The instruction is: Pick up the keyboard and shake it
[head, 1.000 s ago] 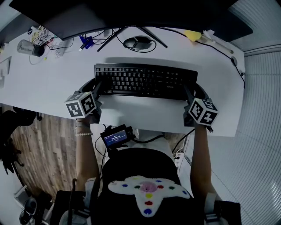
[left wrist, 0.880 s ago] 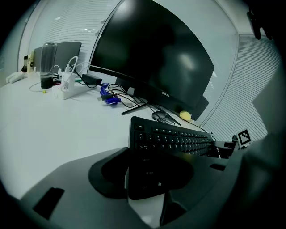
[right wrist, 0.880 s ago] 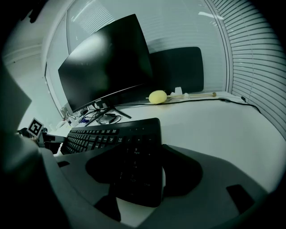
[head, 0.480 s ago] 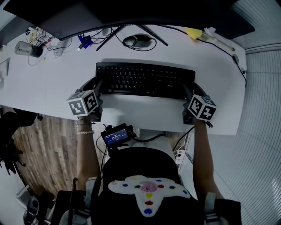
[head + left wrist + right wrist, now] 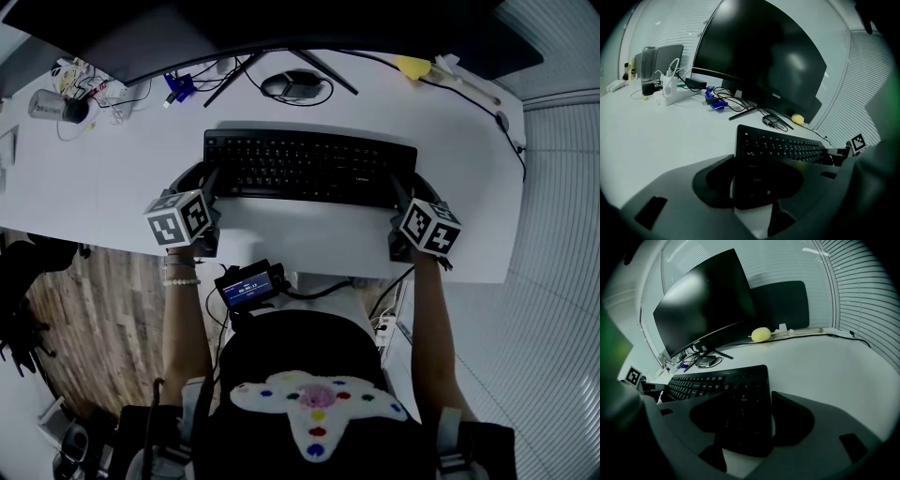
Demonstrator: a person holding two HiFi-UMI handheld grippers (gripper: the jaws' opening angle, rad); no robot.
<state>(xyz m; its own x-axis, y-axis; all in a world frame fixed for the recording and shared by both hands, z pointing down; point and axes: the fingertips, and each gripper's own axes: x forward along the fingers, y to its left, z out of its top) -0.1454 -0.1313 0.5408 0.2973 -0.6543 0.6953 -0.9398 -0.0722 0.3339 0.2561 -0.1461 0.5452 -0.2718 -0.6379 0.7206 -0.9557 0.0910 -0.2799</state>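
Note:
A black keyboard (image 5: 309, 169) lies flat on the white desk (image 5: 300, 239), and I have a gripper at each of its ends. My left gripper (image 5: 204, 176) straddles the left end: in the left gripper view the keyboard (image 5: 787, 147) has one jaw just outside its left edge and the other over the keys. My right gripper (image 5: 411, 187) mirrors this at the right end, where the keyboard (image 5: 722, 380) runs in between the jaws. Both grippers stand open around the ends. I cannot make out either pad pressing on the keyboard.
A large dark monitor (image 5: 281, 28) on a splayed stand stands behind the keyboard, with a mouse (image 5: 292, 87) between the stand's legs. A yellow object (image 5: 410, 70) lies at the back right. Cables and a power strip (image 5: 94, 89) crowd the back left. The desk's front edge is just behind my grippers.
Both grippers have drawn slightly inward along the keyboard's ends. The keyboard itself still rests in the same place on the desk.

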